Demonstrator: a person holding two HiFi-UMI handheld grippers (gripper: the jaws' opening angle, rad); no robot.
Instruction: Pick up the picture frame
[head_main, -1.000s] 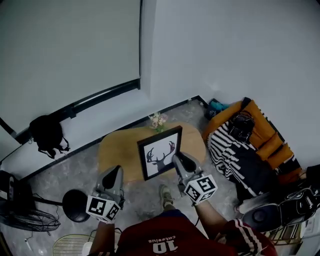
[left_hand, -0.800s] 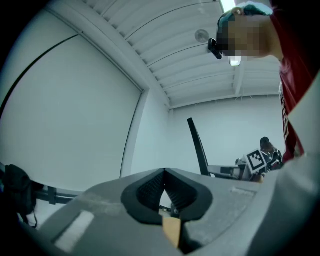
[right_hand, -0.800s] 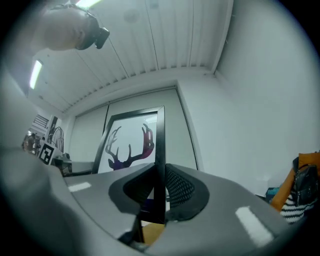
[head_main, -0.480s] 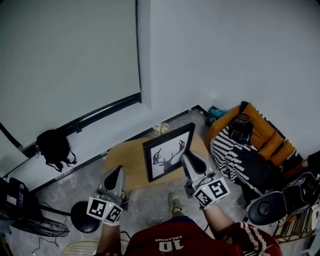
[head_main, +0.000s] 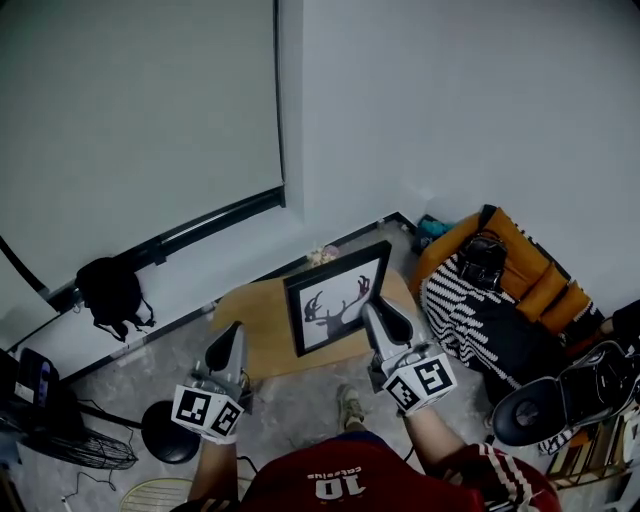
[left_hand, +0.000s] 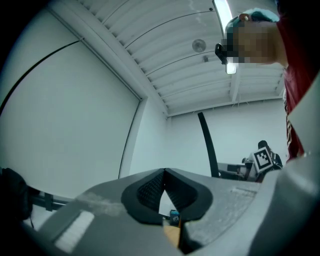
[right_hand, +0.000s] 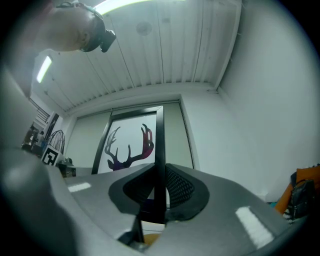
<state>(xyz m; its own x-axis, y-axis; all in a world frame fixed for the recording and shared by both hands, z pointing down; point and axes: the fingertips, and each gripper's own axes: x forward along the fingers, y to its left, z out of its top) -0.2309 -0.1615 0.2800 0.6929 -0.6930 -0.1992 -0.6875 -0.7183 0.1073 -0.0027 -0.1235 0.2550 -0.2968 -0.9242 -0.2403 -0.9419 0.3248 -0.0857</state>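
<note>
One stiff, probably light, breakable picture frame (head_main: 335, 300) is hanging in the right hand-held gripper (head_main: 370, 308), pinched by its side rail; the left hand-held gripper (head_main: 228, 338) is idling, jaws together.

- A low oval wooden table (head_main: 255, 325) stands on the grey mottled floor (head_main: 295, 395), close to the wall.
- A small bunch of pale flowers (head_main: 322, 255) sits at the table's far edge.
- A black bag (head_main: 110, 292) and a round black object (head_main: 165, 432) rest on the floor at left.

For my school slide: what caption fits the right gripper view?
Right gripper clamping the black edge of a deer picture frame.
</note>
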